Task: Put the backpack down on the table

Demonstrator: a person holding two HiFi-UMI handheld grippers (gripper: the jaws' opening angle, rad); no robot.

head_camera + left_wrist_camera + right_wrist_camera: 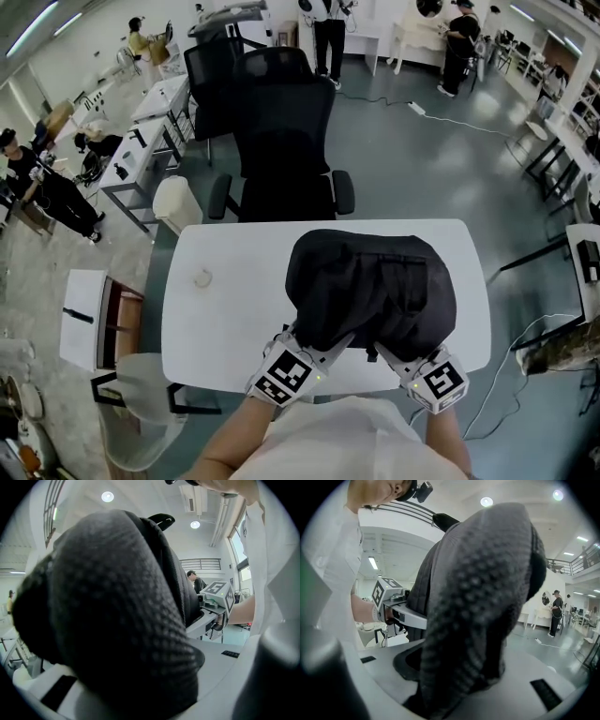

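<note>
Head view: my left gripper (317, 349) and right gripper (392, 357) clamp the black mesh-fabric backpack (370, 281) at its seven and five o'clock, balancing it evenly over the white rectangular table (234, 291).

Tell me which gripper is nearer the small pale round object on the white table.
Left. The left gripper holds the black fabric backpack by its near edge, right of the small pale round object; the right gripper holds that edge farther right.
</note>
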